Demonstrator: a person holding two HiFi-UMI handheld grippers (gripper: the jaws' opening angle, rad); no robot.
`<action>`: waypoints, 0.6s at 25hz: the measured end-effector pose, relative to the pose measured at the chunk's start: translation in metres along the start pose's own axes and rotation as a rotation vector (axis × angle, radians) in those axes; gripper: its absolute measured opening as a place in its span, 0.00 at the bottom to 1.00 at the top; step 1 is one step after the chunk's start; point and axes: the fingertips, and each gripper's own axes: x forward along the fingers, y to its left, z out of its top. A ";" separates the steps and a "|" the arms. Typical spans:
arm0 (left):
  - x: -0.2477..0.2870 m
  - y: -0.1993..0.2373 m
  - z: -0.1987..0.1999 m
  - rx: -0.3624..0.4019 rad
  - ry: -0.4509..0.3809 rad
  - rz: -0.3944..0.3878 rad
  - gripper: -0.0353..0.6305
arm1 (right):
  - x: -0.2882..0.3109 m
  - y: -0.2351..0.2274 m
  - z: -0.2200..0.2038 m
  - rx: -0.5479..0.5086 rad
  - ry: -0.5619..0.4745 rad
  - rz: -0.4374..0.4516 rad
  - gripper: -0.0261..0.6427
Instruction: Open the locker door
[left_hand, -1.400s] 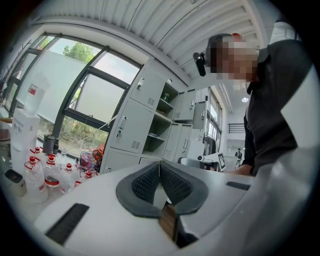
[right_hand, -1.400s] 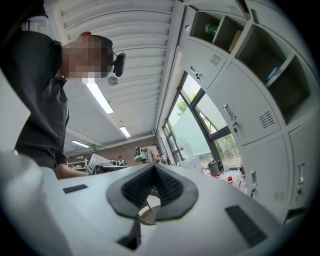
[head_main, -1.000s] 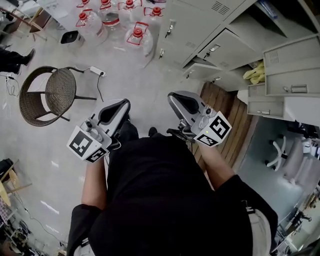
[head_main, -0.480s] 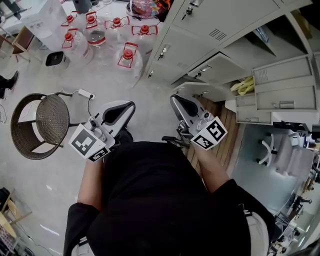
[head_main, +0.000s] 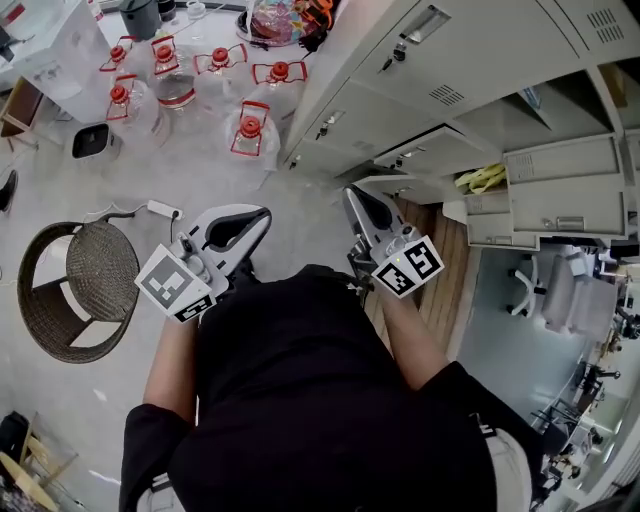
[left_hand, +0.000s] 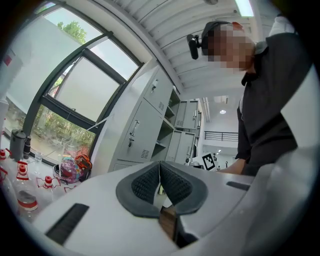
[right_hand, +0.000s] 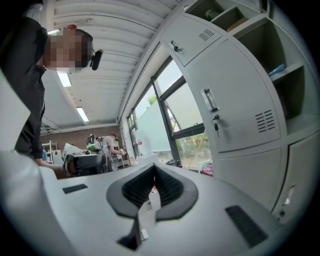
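Person stands before the locker bank (head_main: 400, 90), both arms held level toward it.

- The left claw (head_main: 262, 214) is closed tip to tip and holds nothing.
- The right claw (head_main: 350, 193) is likewise closed and empty. It is the nearer one to the bank and clear of it.
- The locker door (right_hand: 240, 95) is grey, with a handle and a key in the lock. It is closed and sits in the bank's face, left of the open compartments.
- The water jugs (head_main: 250, 130) sit on the floor left of the bank.
- The wicker chair (head_main: 75, 290) is further left, well apart.

Six red-capped jugs (head_main: 249, 135) are counted. One wicker chair (head_main: 80, 290) is seen, and two grippers: left gripper (head_main: 263, 213), right gripper (head_main: 349, 191).
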 end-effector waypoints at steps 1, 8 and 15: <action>-0.001 0.007 -0.002 -0.008 0.002 -0.007 0.08 | 0.006 -0.005 -0.003 0.006 0.004 -0.018 0.06; 0.019 0.048 -0.015 -0.066 0.005 -0.021 0.08 | 0.043 -0.048 -0.023 0.037 0.073 -0.059 0.06; 0.062 0.114 -0.037 -0.095 0.041 0.048 0.08 | 0.086 -0.132 -0.044 0.082 0.060 -0.097 0.08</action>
